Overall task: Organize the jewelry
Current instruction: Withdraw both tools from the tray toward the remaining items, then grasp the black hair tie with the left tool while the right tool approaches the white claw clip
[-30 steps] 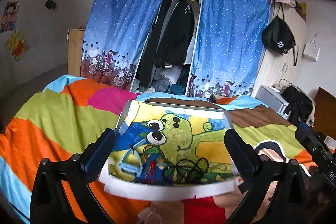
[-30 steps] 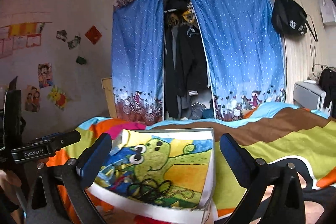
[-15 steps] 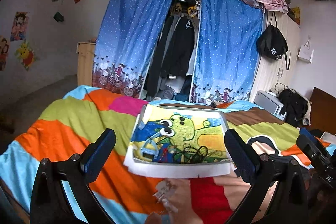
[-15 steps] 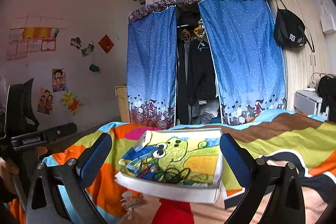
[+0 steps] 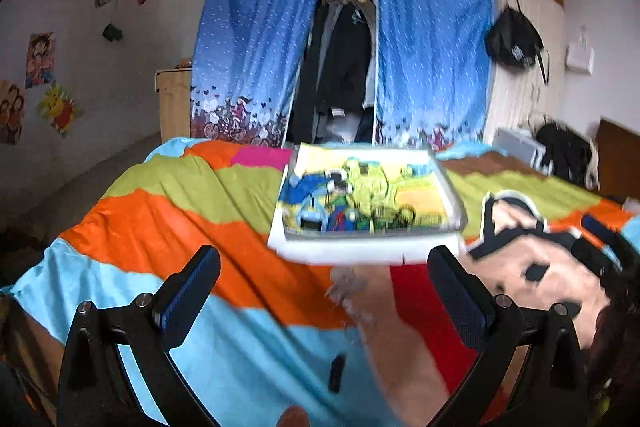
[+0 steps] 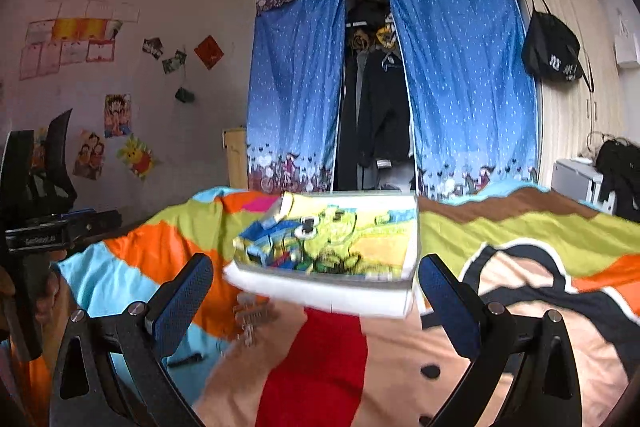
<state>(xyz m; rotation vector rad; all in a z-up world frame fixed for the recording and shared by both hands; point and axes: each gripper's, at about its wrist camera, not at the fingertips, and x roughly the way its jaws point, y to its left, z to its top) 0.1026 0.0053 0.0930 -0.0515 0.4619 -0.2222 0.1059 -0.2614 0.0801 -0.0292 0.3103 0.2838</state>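
A shallow white tray (image 5: 364,254) with a green cartoon lining lies on the colourful bedspread (image 5: 168,203), and it also shows in the right wrist view as the tray (image 6: 328,297). Blurred dark cords and a pale blue piece lie inside it. A pale, blurred jewelry piece (image 5: 348,283) rests on the bedspread just in front of the tray, seen too as the jewelry piece (image 6: 252,315). A small dark item (image 5: 337,373) lies nearer. My left gripper (image 5: 326,301) is open and empty, short of the tray. My right gripper (image 6: 316,301) is open and empty too.
Blue curtains (image 6: 296,95) frame an open wardrobe of dark clothes behind the bed. A black bag (image 6: 552,51) hangs on the right wall. The hand-held left gripper body (image 6: 40,231) shows at the left edge of the right wrist view. A wooden cabinet (image 5: 174,103) stands at the back left.
Both grippers have pulled back and up from the tray, which now looks smaller and farther. The jewelry piece and dark item on the bedspread have come into view. Both stay open.
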